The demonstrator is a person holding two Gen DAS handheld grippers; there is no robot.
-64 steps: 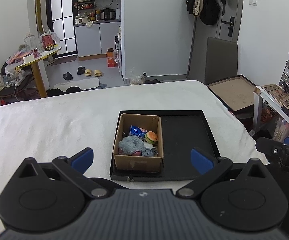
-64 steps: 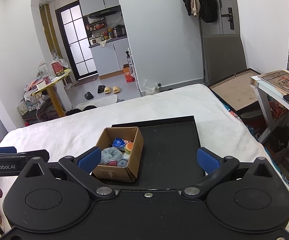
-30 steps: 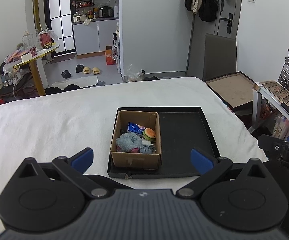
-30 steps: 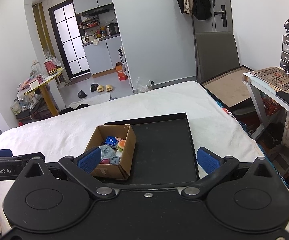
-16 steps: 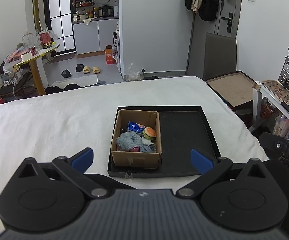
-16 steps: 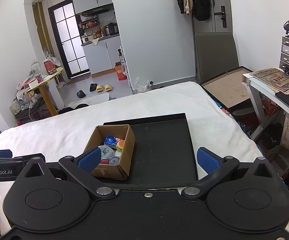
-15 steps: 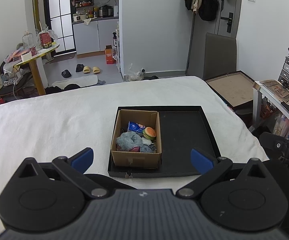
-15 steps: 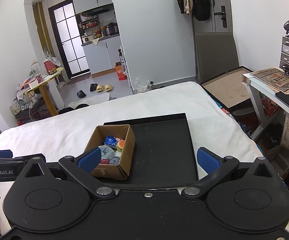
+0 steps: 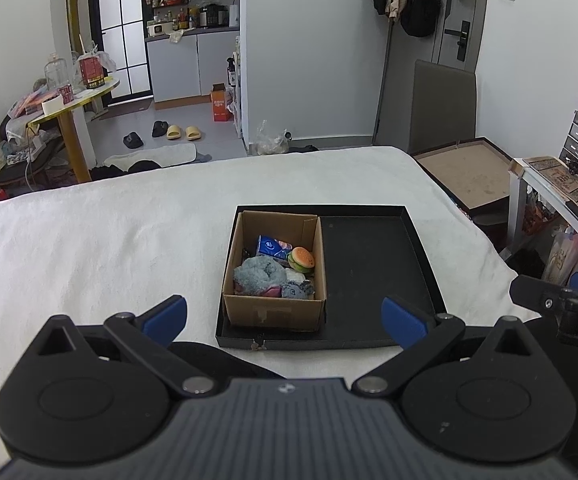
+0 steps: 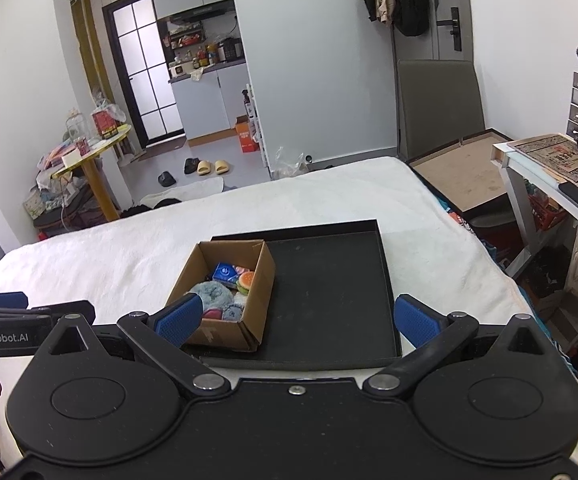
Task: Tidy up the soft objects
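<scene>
Two spread hand-held grippers held back from the box of soft things

Both tools hang above the near edge of a bed covered in white. The left hand-held gripper has its blue-tipped fingers wide apart with nothing between them; the right hand-held gripper is spread the same way and also carries nothing.

Ahead of them a shallow black tray lies flat on the bed. A cardboard box with its flaps open stands inside the tray, against the left wall, leaving the right half of the tray bare. The box holds the soft objects: a fluffy grey-blue plush at the near left, a small burger toy at the right wall, a blue tissue pack at the far side, and a small grey piece at the near right. A pink item peeks out under the plush; what it is cannot be told.

From the right wrist view, the box sits just beyond that gripper's left fingertip.
</scene>
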